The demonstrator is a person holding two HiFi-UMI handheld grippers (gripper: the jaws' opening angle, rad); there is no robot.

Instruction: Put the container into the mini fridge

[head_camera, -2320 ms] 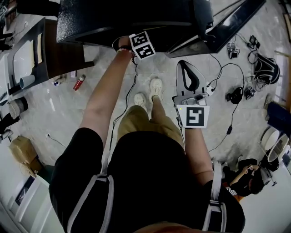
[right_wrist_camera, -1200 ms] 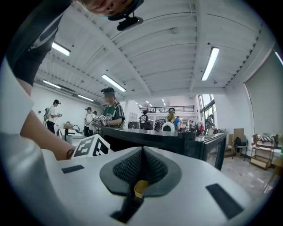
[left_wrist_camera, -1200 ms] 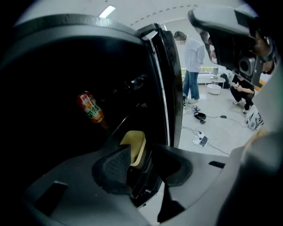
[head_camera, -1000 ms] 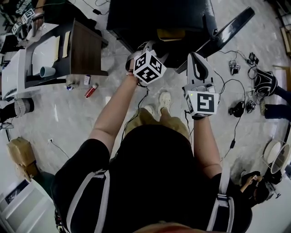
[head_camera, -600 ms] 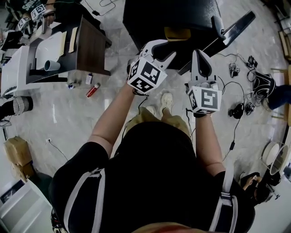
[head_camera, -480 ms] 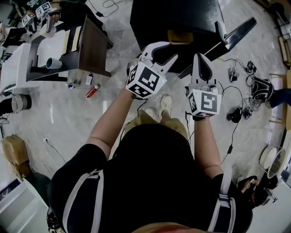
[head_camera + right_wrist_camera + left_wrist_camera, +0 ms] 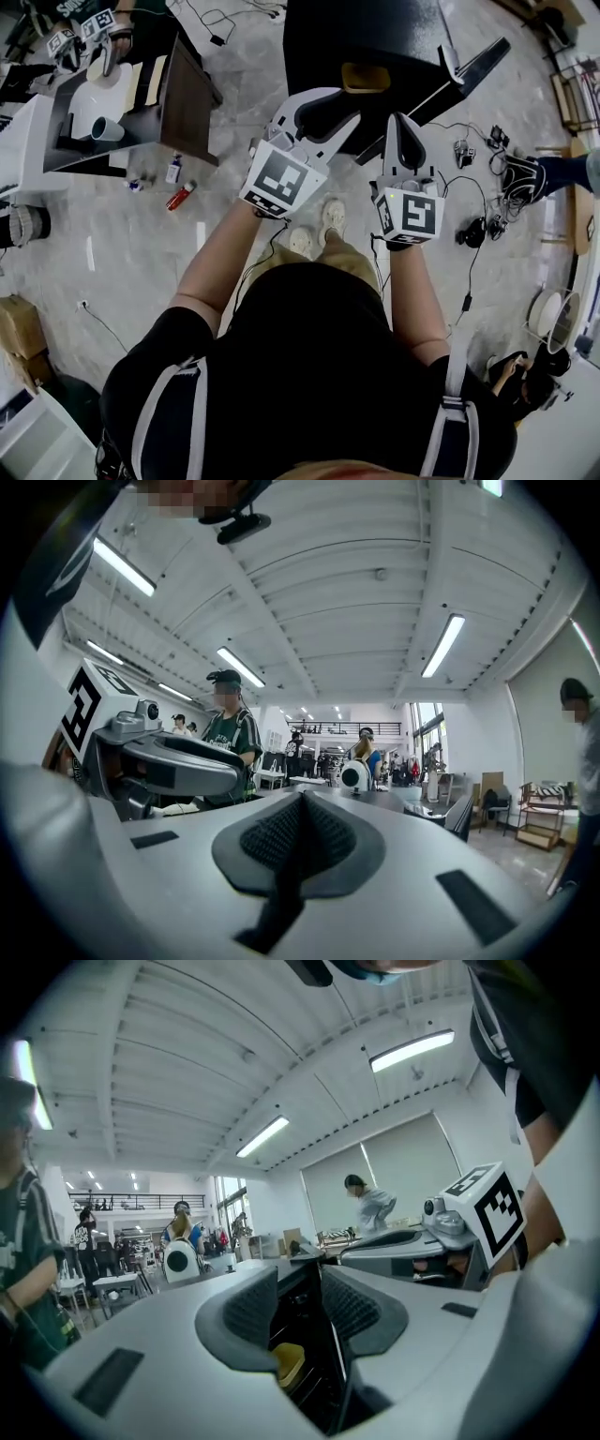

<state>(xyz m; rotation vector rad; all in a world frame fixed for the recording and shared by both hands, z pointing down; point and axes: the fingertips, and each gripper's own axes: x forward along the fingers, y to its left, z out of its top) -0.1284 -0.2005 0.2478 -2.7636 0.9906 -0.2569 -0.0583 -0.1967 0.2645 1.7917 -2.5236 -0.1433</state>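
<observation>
The yellow container (image 7: 366, 77) already sits inside the black mini fridge (image 7: 356, 28), on a shelf toward 12 o'clock in the head view. The fridge door (image 7: 469, 66) hangs open toward 2 o'clock.

The left gripper (image 7: 349, 105) is released, and its jaws stand apart with nothing between them. They frame the container (image 7: 288, 1363) deeper in the cabinet, clear of both pads. The right gripper (image 7: 399, 122) is clenched on nothing, at 3 o'clock of the left one.

The container looks like small, thin plastic, so probably light, stiff and somewhat slick. If it needs reseating, I would pinch two opposite side walls just under the rim, gently.
</observation>
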